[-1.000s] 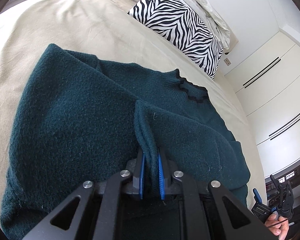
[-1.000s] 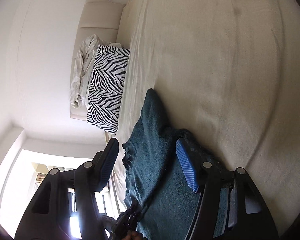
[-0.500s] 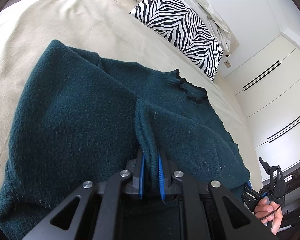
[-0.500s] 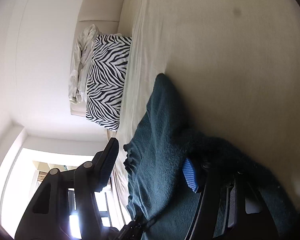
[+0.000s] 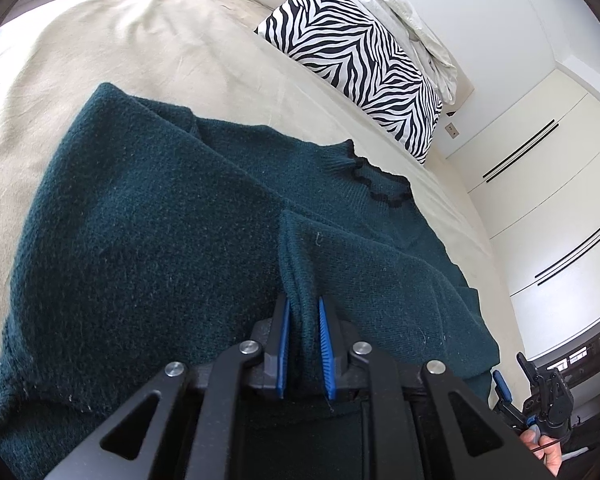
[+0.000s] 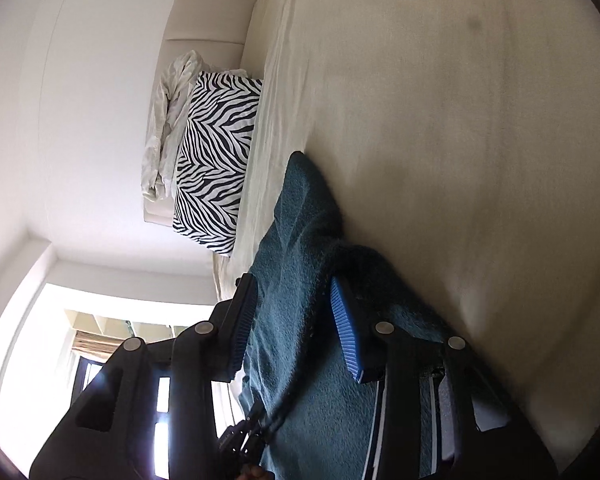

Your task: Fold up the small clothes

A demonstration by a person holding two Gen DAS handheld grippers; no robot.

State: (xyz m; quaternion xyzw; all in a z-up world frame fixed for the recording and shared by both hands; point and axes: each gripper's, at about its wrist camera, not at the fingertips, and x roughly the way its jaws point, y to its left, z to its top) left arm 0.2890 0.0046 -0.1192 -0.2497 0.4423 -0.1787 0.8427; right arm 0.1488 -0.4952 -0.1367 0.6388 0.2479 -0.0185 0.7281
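Note:
A dark teal knit sweater point(image 5: 148, 240) with a black scalloped collar point(image 5: 380, 190) lies on the beige bed point(image 5: 140, 40). My left gripper point(image 5: 304, 350) is shut on a raised fold of the sweater near its middle. My right gripper point(image 6: 296, 320) is at the sweater's edge, with the fabric point(image 6: 296, 248) between its blue pads; the pads stand partly apart around the cloth. The right gripper also shows small in the left wrist view point(image 5: 540, 400), at the sweater's far right edge.
A zebra-print pillow point(image 5: 360, 52) and a crumpled white sheet point(image 5: 412, 12) lie at the head of the bed. White wardrobe doors point(image 5: 560, 200) stand to the right. Bare bedsheet point(image 6: 480, 120) spreads beyond the sweater.
My right gripper has moved onto the sweater's edge and its pads have narrowed around the cloth. My left gripper keeps its hold, with the sweater shifted slightly.

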